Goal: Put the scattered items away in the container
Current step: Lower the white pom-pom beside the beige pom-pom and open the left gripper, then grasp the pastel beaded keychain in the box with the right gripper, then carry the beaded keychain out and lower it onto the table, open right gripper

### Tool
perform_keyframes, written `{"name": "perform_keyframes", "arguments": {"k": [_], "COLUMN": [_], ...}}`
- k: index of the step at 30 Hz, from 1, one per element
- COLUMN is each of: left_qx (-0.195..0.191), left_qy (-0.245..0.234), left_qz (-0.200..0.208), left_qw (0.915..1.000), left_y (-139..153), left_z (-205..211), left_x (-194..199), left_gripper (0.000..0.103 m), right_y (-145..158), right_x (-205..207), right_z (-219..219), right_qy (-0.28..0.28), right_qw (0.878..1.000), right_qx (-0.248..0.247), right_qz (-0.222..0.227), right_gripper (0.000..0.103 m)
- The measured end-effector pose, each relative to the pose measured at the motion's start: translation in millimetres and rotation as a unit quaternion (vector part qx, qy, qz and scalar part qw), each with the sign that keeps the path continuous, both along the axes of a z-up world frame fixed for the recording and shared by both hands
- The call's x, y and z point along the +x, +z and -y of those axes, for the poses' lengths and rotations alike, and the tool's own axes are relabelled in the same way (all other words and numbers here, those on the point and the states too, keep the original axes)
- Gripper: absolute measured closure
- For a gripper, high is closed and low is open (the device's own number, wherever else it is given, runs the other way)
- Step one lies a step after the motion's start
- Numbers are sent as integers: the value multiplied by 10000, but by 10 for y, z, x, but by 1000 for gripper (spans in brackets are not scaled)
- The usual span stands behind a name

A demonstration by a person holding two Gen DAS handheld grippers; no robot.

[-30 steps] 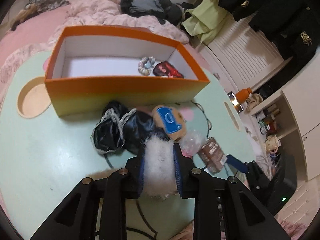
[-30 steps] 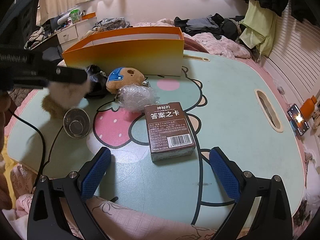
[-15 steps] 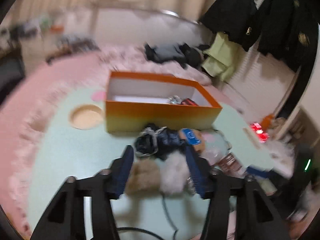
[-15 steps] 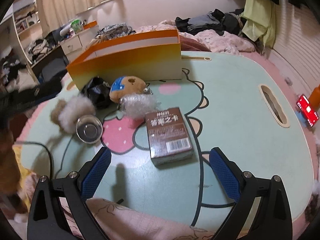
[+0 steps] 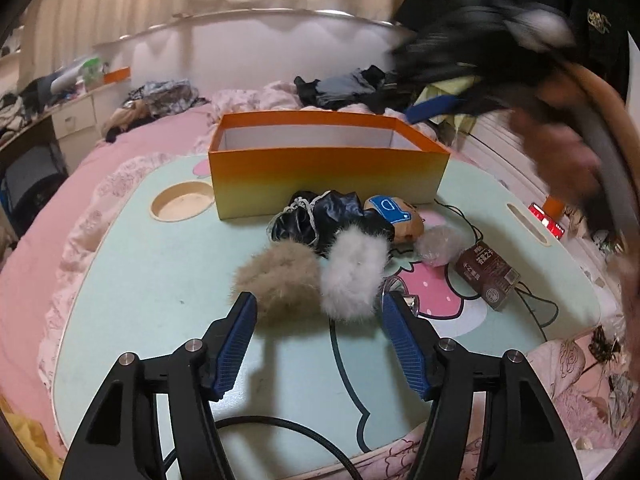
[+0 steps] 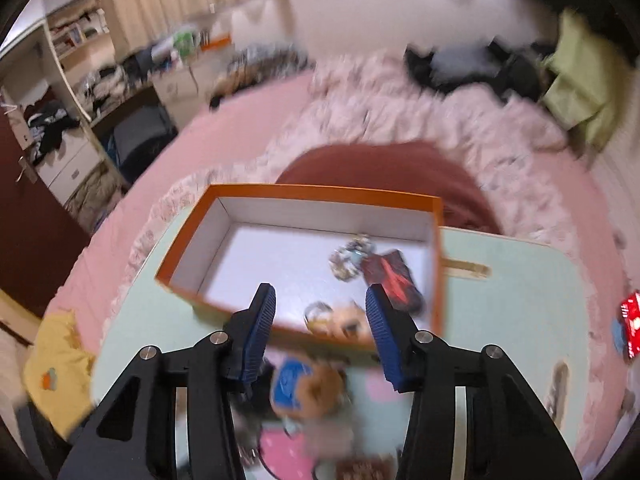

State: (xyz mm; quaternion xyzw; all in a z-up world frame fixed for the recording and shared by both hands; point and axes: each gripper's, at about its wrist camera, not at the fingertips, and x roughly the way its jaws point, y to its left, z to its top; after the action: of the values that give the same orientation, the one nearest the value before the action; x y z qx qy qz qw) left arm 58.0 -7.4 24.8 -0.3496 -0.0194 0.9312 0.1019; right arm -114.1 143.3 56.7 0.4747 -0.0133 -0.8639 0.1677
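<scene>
The left gripper (image 5: 316,336), which a second ago was clamped on the white fluffy fur pom-pom (image 5: 353,276), has just been opening; its blue pads now stand apart and clear of the fur, so the pom-pom lies free on the mint-green cartoon-printed tabletop (image 5: 132,280), touching a tan fluffy pom-pom (image 5: 276,276) at lower centre of the left view — set down short of the orange cardboard box (image 5: 328,178), not in it. The right gripper (image 6: 320,322) has left the brown card box (image 5: 489,269), which remains on the table at right, and now hovers blurred over the orange box's near edge. Its jaws have just been closing and stand partly apart; nothing can be made out clamped between them. Inside the box lie a beaded bracelet (image 6: 352,258) and a red-and-black packet (image 6: 394,276). So most items remain outside. Legible writing is scant — Chinese characters and a barcode on the brown box, too small to read.
</scene>
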Motion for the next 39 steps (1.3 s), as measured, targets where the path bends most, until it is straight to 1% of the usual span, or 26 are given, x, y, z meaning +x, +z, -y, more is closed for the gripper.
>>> {"name": "perform_keyframes", "arguments": {"k": [2,3,5,8,11,14,15,16,17,18,19,23,26,28,31,34,36,38,39], "left_qx": [73,110,157,224,310,352,357,366,380,389,402,477,599,720,920,1061,1066,1014,974], "left_qy": [19,23,36,18,-6,10,16,20,24,36,48,126,279,429,674,823,807,754,713], "left_qz": [38,57,67,64,85,104,96,84,79,81,87,55,-86,-187,-280,-235,-187,-170,-173], "left_qw": [10000,9999,9998,9997,9995,9993,9993,9993,9992,9992,9991,9988,9978,9963,9931,9907,9908,9918,9925], "left_y": [-13,-18,-27,-35,-43,-51,-48,-44,-41,-39,-41,-35,10,43,54,21,1,-3,1], "left_z": [21,38,59,67,85,96,98,104,111,116,123,167,267,369,519,595,591,563,533], "left_x": [-8,-15,-15,-14,-21,-29,-27,-23,-20,-21,-28,-25,8,32,50,36,20,8,2], "left_gripper": [38,38,38,38,38,38,38,38,38,38,38,38,38,38,37,37,37,37,37], "right_y": [-94,-139,-284,-481,-615,-727,-750,-756,-750,-743,-734,-735,-664,-549,-299,-21,143,206,191], "right_x": [-289,-385,-579,-803,-923,-952,-952,-953,-946,-942,-926,-877,-848,-802,-647,-351,-52,238,342], "right_z": [156,204,290,341,367,403,410,427,425,417,410,369,319,276,217,165,131,88,76], "right_qy": [193,237,199,57,38,46,77,108,148,188,190,193,158,134,199,374,562,727,816], "right_qw": [9989,9980,9953,9920,9870,9814,9797,9796,9813,9825,9830,9849,9895,9928,9967,9986,9980,9969,9963], "right_qx": [288,467,773,919,1177,1478,1563,1571,1458,1328,1294,1290,1053,915,615,341,253,91,-10], "right_qz": [302,358,544,863,1092,1222,1251,1246,1250,1295,1291,1140,974,763,482,149,-159,-297,-254], "right_gripper": [54,54,54,54,54,54,57,62,66,81,86,87,87,87,87,87,87,87,87]}}
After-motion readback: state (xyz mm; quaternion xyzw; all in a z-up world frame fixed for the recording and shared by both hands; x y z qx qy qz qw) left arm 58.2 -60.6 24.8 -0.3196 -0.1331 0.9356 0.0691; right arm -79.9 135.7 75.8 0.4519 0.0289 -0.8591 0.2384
